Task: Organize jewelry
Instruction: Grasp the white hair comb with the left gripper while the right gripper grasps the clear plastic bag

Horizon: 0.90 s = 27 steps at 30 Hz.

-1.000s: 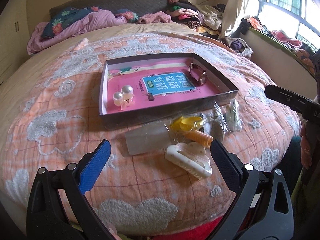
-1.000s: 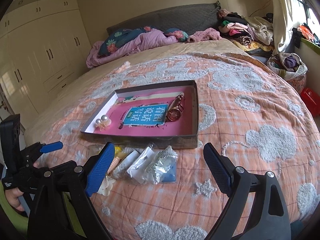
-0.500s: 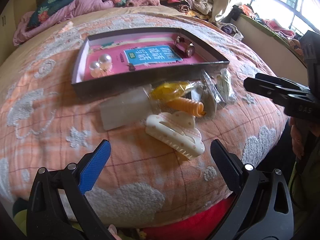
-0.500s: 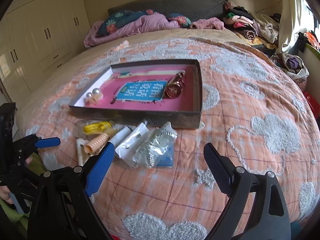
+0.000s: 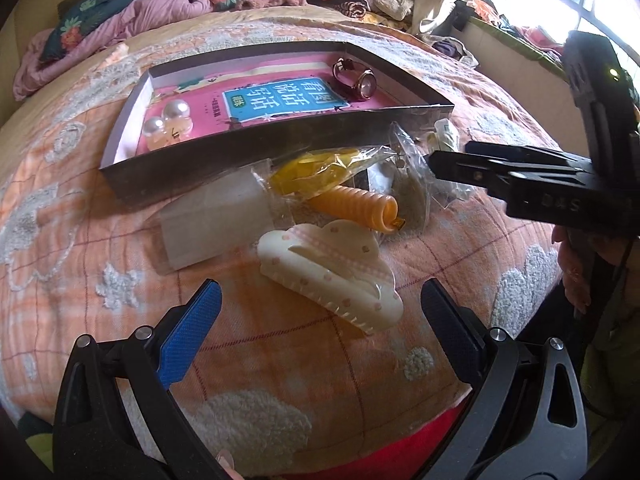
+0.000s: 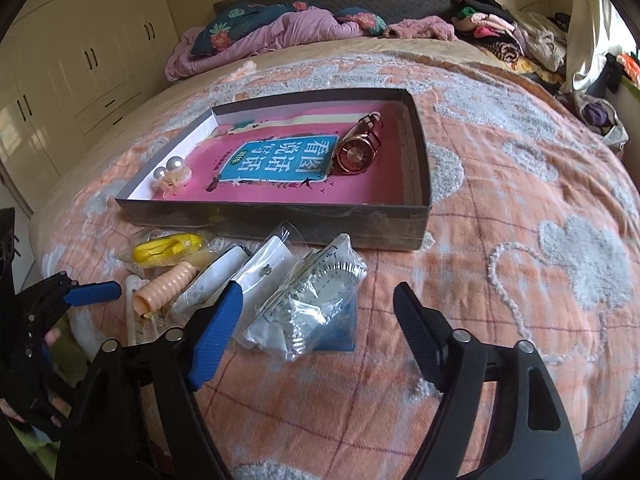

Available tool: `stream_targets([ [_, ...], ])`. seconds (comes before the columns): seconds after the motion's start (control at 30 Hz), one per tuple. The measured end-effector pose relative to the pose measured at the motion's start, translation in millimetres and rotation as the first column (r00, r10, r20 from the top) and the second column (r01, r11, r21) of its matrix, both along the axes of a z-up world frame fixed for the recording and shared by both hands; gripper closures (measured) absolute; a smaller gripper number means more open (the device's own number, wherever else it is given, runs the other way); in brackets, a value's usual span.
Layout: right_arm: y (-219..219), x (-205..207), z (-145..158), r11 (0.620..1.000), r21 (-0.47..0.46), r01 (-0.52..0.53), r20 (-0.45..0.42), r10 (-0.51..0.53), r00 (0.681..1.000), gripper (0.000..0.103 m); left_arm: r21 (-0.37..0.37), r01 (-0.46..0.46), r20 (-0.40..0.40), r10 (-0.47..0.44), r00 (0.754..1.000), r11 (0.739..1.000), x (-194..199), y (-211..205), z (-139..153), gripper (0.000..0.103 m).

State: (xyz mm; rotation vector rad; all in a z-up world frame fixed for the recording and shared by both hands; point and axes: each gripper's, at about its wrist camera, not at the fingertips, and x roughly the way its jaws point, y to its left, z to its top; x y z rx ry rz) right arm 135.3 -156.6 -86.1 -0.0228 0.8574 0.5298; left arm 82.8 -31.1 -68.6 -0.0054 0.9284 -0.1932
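Bedspread point(image 6: 520, 184): orange-pink check with pale fluffy hearts and clouds.
Box point(image 6: 280, 218): dark grey outside, white inner walls, lined with a pink sheet bearing a blue panel of white characters.
Watch point(image 6: 356, 152): rose-gold case, dark red strap.
Pearl clip point(image 5: 170, 120): white pearls on a peach flower.
Hair claw point(image 5: 332, 272): cream with small pink dots.
Spiral hair tie point(image 5: 356, 206): orange.
Yellow piece in clear bag point(image 5: 316, 168).
Silver piece in clear bag point(image 6: 320, 308), blue backing.
Gripper pads point(image 5: 190, 336): blue on black frames.
Wardrobe point(image 6: 80, 52): cream, dark handles.
Quilt point(image 6: 288, 28): lilac.
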Motion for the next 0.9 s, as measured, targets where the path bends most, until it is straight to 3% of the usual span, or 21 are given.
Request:
stream_targets([
  [0.17,-1,7,-6,0.999,0.054,-0.006,-0.033,0.008,0.999,0.056,0.015,-0.001,0.015,0.001,1.0,1.0,5,-3,-3,0.01],
  [0.33,-2,3,-1,0.999,0.053,-0.007,0.003,0.007,1.0,0.062,0.028,-0.009,0.021,0.008,1.0,1.0,11,-4,-6,0.012],
  [0.43,-9,1,2,0.997,0.073,0.011,0.01,-0.012,1.0,0.062,0.021,0.0,0.019,-0.001,1.0,1.0,11,-4,-7,0.036],
  [0.47,-12,1,3,0.997,0.079,0.02,0.01,-0.021,1.0,0.062,0.012,0.007,0.018,-0.007,1.0,1.0,10,-4,-7,0.038],
  [0.8,-31,-13,21,0.99,0.132,0.044,0.042,-0.05,0.998,0.062,-0.019,0.027,0.058,-0.026,0.998,0.999,-7,-1,11,0.041],
  [0.87,-32,-16,27,0.99,0.137,0.038,0.054,-0.046,0.997,0.062,-0.034,0.023,0.07,-0.02,0.997,0.999,-10,3,18,0.073],
  [0.9,-31,-18,30,0.99,0.138,0.035,0.064,-0.044,0.997,0.062,-0.044,0.018,0.073,-0.015,0.997,0.999,-11,6,20,0.074],
])
